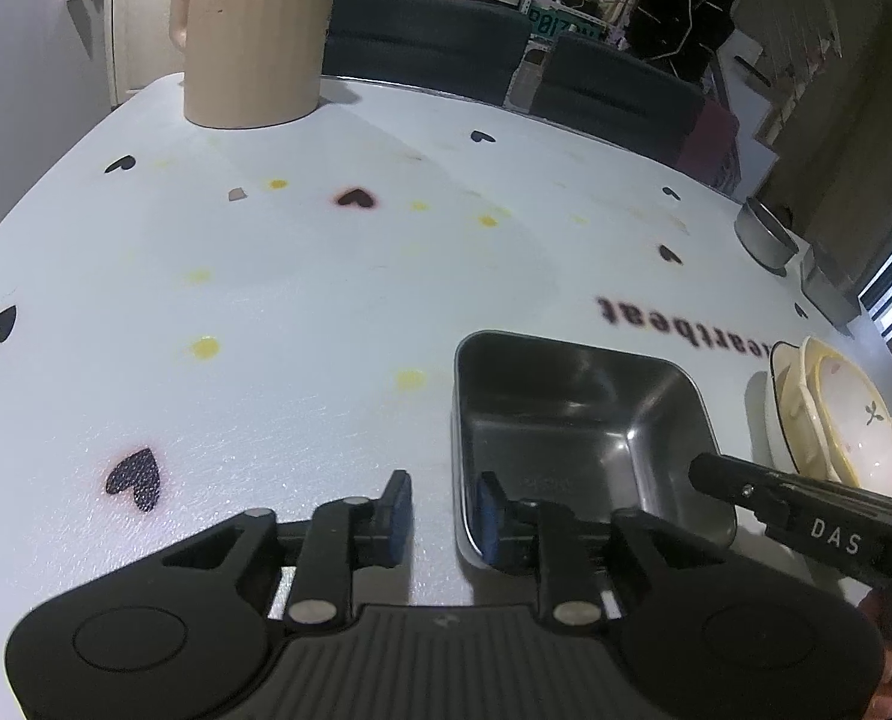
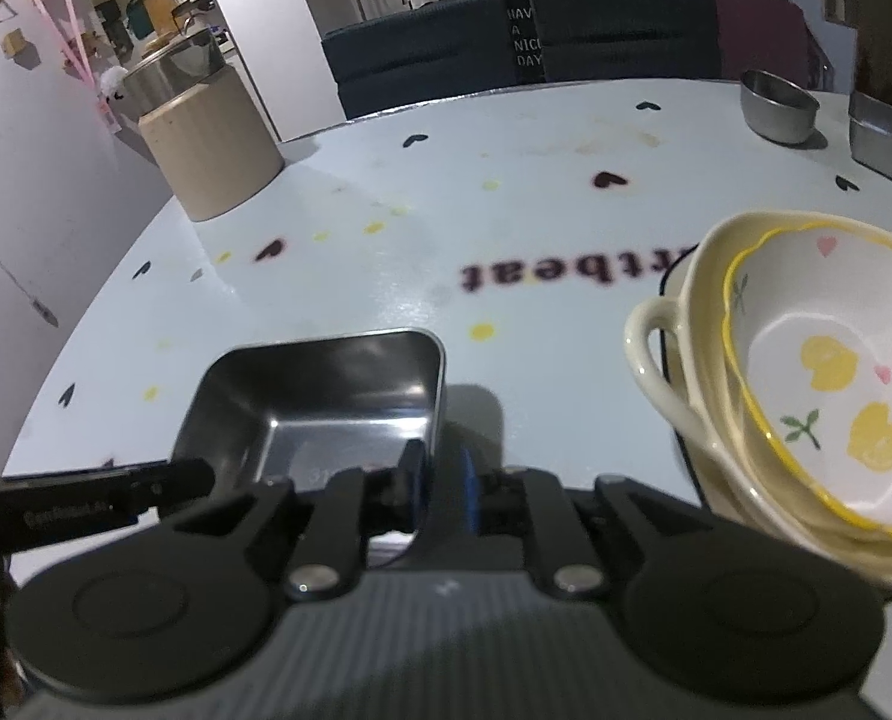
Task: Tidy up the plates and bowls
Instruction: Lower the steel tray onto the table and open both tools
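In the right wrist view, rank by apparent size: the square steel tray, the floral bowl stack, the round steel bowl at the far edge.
1. Floral bowl stack
2. Square steel tray, somewhat smaller
3. Round steel bowl, smallest, though it is farthest away, so true size is unsure.

Place: home dining area.
Evidence: white heart-printed table (image 2: 386, 228); dark upholstered chairs (image 2: 416, 54) at its far edge; stacked cream ceramic bowls (image 2: 806, 372) near its right edge.

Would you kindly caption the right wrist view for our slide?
Right gripper straddles the square steel tray's wall beside stacked ceramic bowls.
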